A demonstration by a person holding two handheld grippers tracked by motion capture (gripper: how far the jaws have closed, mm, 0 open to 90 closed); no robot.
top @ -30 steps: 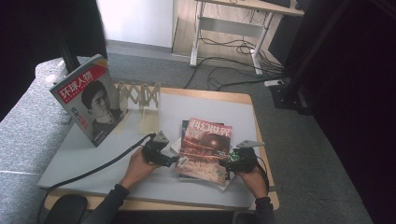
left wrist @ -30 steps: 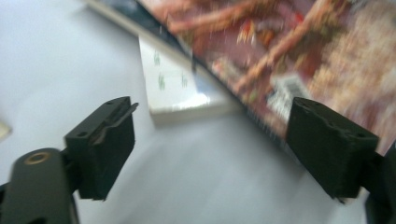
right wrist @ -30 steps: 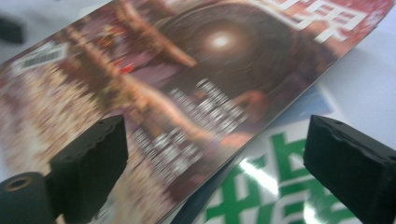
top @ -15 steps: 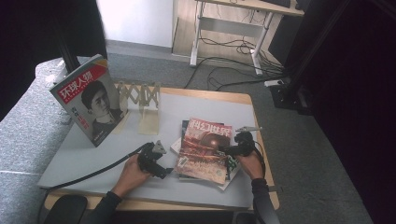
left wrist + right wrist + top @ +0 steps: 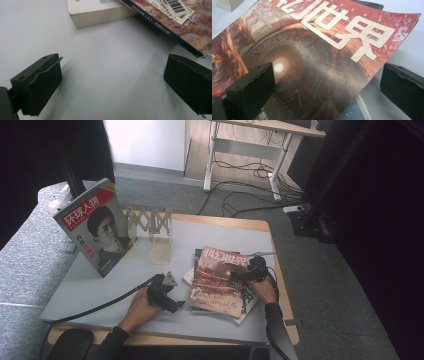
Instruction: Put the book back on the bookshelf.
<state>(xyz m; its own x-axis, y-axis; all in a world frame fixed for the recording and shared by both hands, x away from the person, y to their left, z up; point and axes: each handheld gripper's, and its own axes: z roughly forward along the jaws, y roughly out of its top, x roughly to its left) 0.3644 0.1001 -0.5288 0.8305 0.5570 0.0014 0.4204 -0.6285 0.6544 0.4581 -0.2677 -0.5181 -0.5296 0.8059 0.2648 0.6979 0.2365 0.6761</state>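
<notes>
- Before reaching in, survey the grey table (image 5: 90, 290): locate the upright magazine (image 5: 95, 227) standing at the far left, with the wooden rack (image 5: 150, 227) just beside it. Keep both well apart from the work.
- Find the red magazine (image 5: 222, 277) lying flat and face up on the right half of the table, topmost on a small stack of books (image 5: 192, 276), skewed so that its corners overhang them.
- Treat the red magazine as light, thin and limp, with a glossy and probably slippery cover. Expect sagging when lifted by one corner, and creasing under a hard pinch.
- Take hold at an overhanging edge, preferably near the dark spine (image 5: 160, 27), where the sheets are stiffest. Support the opposite edge with the second tool.
- Avoid dragging the white paperback (image 5: 100, 12) underneath. Judge it heavier and stiffer.
- Read the left gripper (image 5: 176, 306) as resting on bare table just short of the stack's near-left corner, jaws just opened wide, nothing between them.
- Read the right gripper (image 5: 324, 87) as hovering over the cover at the stack's right edge, jaws likewise just opened wide, pads clear of the paper, gripping nothing.
</notes>
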